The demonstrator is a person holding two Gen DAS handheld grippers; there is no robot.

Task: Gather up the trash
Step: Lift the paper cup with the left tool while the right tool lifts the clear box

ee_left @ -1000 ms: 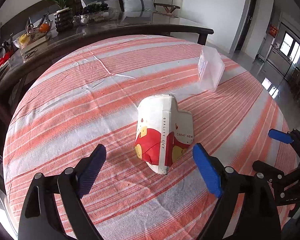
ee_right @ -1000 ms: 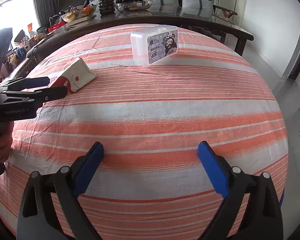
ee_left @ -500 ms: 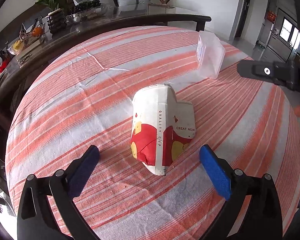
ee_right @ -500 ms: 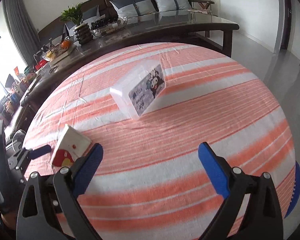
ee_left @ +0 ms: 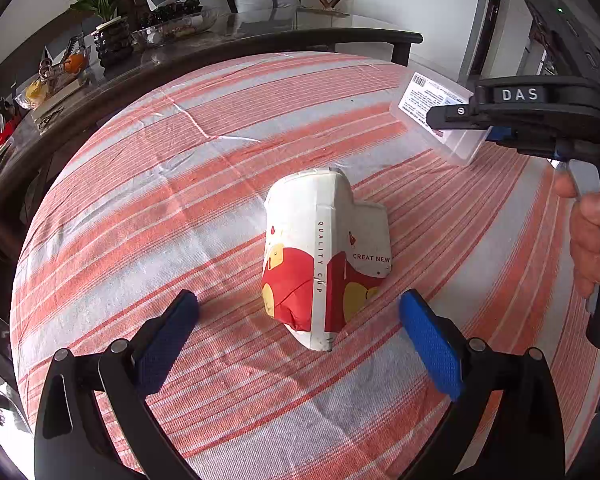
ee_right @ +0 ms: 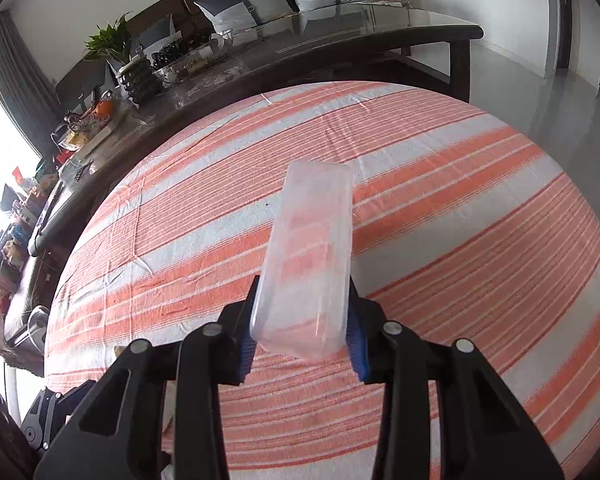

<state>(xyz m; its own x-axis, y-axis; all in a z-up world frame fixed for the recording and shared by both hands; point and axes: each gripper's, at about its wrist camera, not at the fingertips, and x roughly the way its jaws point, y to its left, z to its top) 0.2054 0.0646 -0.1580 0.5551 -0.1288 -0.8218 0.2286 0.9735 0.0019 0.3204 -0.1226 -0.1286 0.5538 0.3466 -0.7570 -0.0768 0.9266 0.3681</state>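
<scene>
I am closing my right gripper (ee_right: 302, 340) on the clear plastic box (ee_right: 308, 256) at the table's far right. My left gripper (ee_left: 296, 344) is gaping wide around the crushed paper cup (ee_left: 324, 256); next I should probably squeeze it.

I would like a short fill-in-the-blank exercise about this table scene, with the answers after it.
1. The right gripper is closing on a clear plastic ____.
2. The crushed paper cup lies in front of the open ____ gripper.
3. The striped tablecloth has orange and ____ stripes.

Missing words: box; left; white
</scene>
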